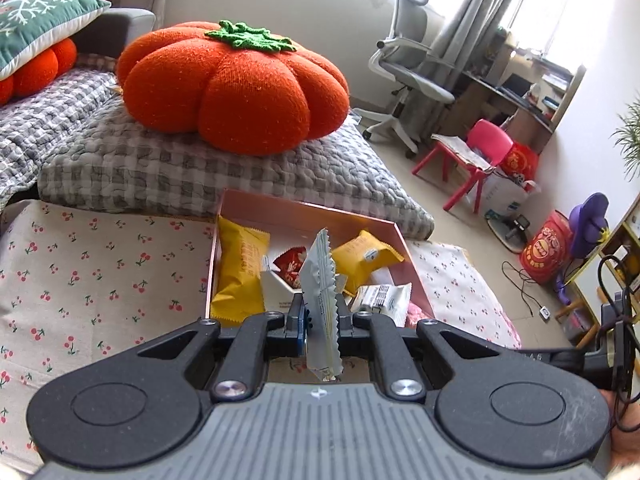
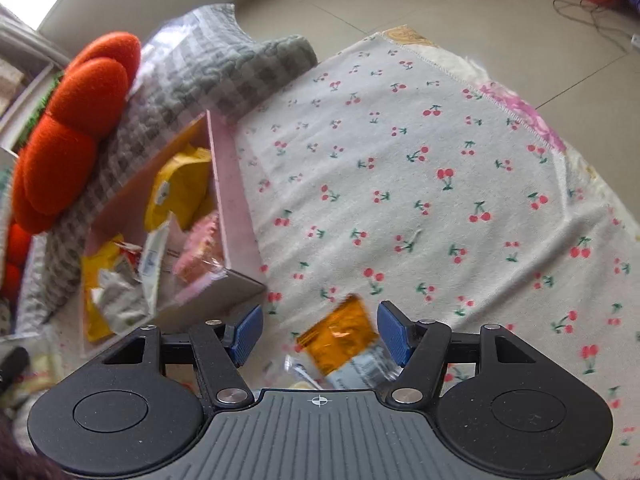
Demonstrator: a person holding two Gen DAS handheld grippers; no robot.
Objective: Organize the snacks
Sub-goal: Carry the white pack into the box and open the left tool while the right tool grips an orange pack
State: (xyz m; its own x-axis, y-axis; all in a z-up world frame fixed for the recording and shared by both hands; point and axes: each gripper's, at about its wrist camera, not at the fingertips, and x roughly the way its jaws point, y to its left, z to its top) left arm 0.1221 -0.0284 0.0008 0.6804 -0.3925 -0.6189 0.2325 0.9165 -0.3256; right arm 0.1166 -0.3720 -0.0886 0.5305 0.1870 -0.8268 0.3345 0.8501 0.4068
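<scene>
Clamped tight at the bottom centre of its own view, the left gripper [image 1: 320,316] pinches a thin silvery-grey foil snack sachet with zigzag-cut edges [image 1: 320,280], which stands on edge between the pads and reaches up over the box beyond. At the bottom of the right wrist view, the right gripper [image 2: 319,334] has its blue pads spread apart, with an orange-and-silver crinkly snack packet [image 2: 340,340] lying on the cloth between them; the pads do not seem to press on it yet, though blur makes that hard to settle. Just past the left fingers sits an open pink cardboard box [image 1: 394,232], already holding a long yellow wrapper [image 1: 238,268], a second yellow packet [image 1: 366,258], a small red one [image 1: 290,266] and a white one [image 1: 382,298]. Around the box spreads a white cherry-print tablecloth [image 2: 400,168], bare of other snacks where it shows. Higher in the frame a grey checked quilt [image 1: 160,168] carries a plush orange pumpkin cushion [image 1: 236,84]. Most of the sorting looks done: what seems left is dropping the sachet in and collecting the orange packet.
</scene>
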